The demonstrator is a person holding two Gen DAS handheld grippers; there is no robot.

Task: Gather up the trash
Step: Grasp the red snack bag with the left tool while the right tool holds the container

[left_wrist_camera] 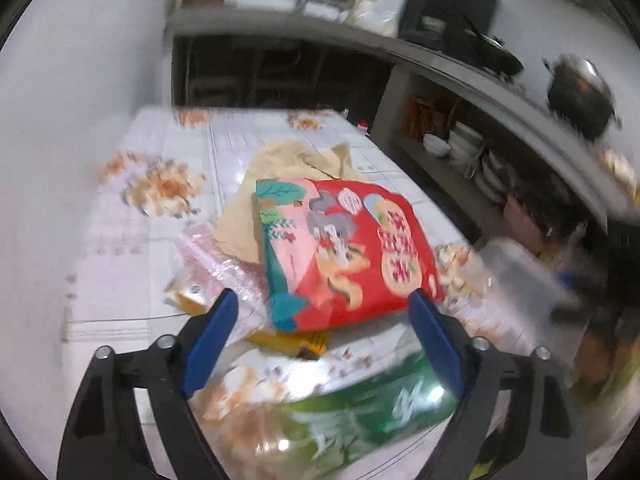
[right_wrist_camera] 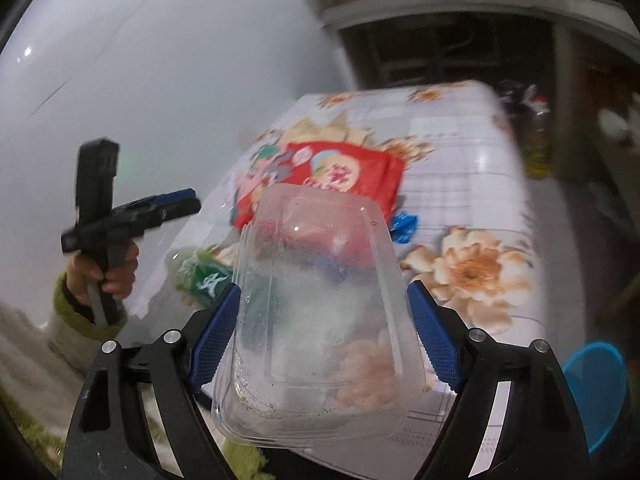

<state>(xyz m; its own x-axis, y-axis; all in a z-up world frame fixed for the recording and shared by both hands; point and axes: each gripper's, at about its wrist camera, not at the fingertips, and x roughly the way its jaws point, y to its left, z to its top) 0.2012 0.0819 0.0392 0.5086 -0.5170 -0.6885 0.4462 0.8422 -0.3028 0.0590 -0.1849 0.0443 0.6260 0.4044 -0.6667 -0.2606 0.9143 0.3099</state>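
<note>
Now the right gripper [right_wrist_camera: 322, 332] is pinching a clear plastic clamshell container [right_wrist_camera: 320, 288] over the floral tablecloth [right_wrist_camera: 472, 184]; keeping it level should help. Meanwhile the left gripper [left_wrist_camera: 324, 332] is hovering wide open, empty, near the red snack bag [left_wrist_camera: 344, 252].

A home kitchen is shown. Ahead of the left tongs [left_wrist_camera: 322, 304], a long counter [left_wrist_camera: 460, 66] is seen carrying a dark wok [left_wrist_camera: 582, 98] and a black appliance [left_wrist_camera: 448, 4]. Stacked bowls and plates [left_wrist_camera: 460, 146] are kept on the shelf beneath it. A flowered cloth [left_wrist_camera: 160, 188] is spread over the bench directly beyond the tongs.
</note>
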